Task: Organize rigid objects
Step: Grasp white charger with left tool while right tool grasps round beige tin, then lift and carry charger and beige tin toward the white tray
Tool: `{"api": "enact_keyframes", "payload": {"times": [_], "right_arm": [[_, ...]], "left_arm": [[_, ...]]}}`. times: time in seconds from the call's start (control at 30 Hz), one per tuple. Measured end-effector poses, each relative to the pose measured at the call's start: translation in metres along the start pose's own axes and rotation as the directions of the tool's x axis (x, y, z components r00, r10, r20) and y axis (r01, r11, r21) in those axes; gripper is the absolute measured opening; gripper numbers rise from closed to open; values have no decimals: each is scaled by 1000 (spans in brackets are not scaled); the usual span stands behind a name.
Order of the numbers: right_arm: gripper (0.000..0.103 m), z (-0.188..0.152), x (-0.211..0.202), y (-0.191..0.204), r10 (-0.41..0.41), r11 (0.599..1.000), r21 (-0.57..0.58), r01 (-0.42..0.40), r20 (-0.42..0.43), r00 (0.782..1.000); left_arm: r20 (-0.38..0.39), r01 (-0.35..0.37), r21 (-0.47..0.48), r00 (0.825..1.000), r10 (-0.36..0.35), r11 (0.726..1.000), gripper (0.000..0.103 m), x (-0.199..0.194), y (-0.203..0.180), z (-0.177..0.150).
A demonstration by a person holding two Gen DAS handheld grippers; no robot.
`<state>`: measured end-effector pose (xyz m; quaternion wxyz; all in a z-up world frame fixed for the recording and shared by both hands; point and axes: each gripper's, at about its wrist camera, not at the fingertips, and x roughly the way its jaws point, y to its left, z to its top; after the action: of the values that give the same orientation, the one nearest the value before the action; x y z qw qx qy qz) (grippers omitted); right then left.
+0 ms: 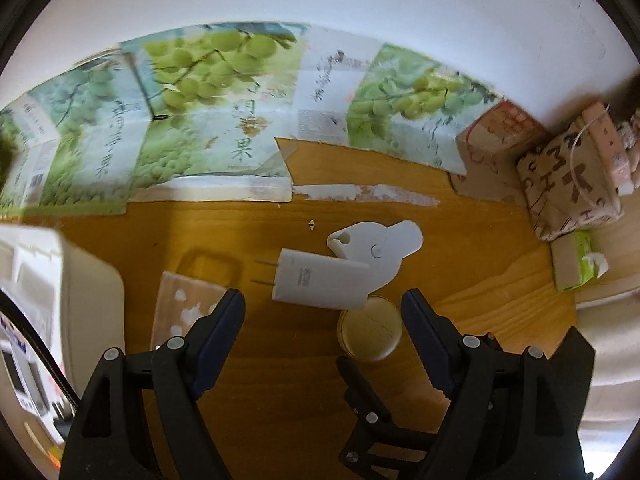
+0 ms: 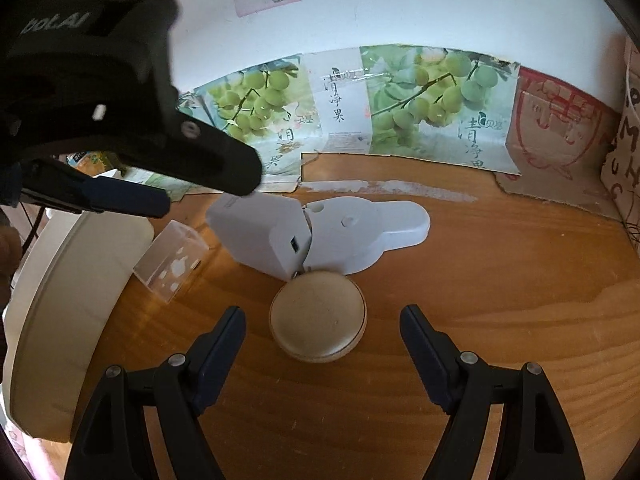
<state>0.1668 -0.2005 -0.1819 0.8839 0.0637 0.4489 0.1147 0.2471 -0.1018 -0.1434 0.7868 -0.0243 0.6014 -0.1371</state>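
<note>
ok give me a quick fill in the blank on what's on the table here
1. The white charger has ____ metal prongs.
2. The round wooden disc lies on the ____ table.
3. Both the left gripper and the right gripper are ____.
4. The cardboard along the wall pictures green ____.

Missing words: two; wooden; open; grapes

White wall (image 2: 440, 4) behind wooden table (image 2: 500, 280)

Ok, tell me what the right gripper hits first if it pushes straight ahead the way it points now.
Most likely the round tan wooden disc: it lies on the wooden table centred ahead of the open right gripper. Behind it sits the white plug adapter. Height above the table is unclear, so it might pass over the disc.
</note>
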Motion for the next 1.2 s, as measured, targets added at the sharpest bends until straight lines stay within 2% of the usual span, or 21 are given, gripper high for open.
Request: {"api": "enact_keyframes", "payload": {"times": [0.23, 0.3, 0.47, 0.6, 0.7, 0.87, 1.2], "right_arm": [[78, 1, 9, 2, 5, 1000, -17, -5, -19, 1000], [77, 1, 11, 5, 1, 999, -33, -2, -16, 1000], [67, 1, 14, 16, -4, 996, -89, 3, -11, 1000], [63, 1, 15, 18, 1, 995, -95, -3, -15, 1000], [56, 1, 14, 17, 1, 995, -102, -3, -19, 1000], [56, 1, 11, 17, 13, 992, -123, -17, -31, 999], [56, 1, -1, 3, 0, 997, -80, -3, -41, 999]], "left_arm": [[-37, -11, 9, 999, 12, 1000, 82, 23, -1, 3], [-25, -13, 10, 1000, 13, 1000, 81, 25, 0, 2], [-36, 14, -16, 999, -15, 1000, 70, 36, 5, -2], [-21, 23, -25, 1000, -23, 999, 69, 35, 6, -3], [-13, 24, -37, 1000, -25, 999, 69, 35, 8, -3], [-4, 17, -54, 1000, -17, 998, 69, 34, 8, -4], [-25, 33, -97, 999, -36, 995, 69, 27, 17, -16]]}}
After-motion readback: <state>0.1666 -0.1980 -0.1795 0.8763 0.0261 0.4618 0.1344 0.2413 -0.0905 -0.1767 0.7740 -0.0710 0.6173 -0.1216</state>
